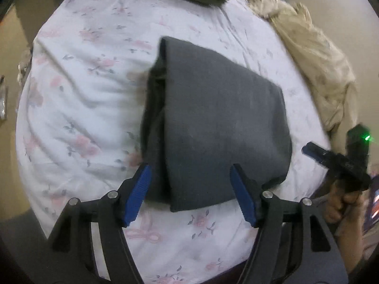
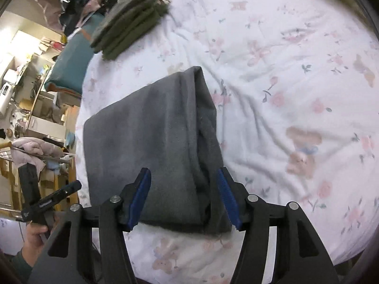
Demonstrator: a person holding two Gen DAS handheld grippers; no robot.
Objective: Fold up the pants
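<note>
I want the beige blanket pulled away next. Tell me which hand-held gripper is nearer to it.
Right. The right hand-held gripper sits beside the lower end of the beige blanket; the left hand-held gripper hangs over the near edge of the grey pants, farther off.

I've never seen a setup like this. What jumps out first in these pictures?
The dark grey pants, folded into a neat block, lie in the middle of a flowered sheet. Blue-padded tools frame their near edge, the left tool and the right tool, both open and gripping nothing. At the sheet's far edge sits an olive folded stack.
</note>
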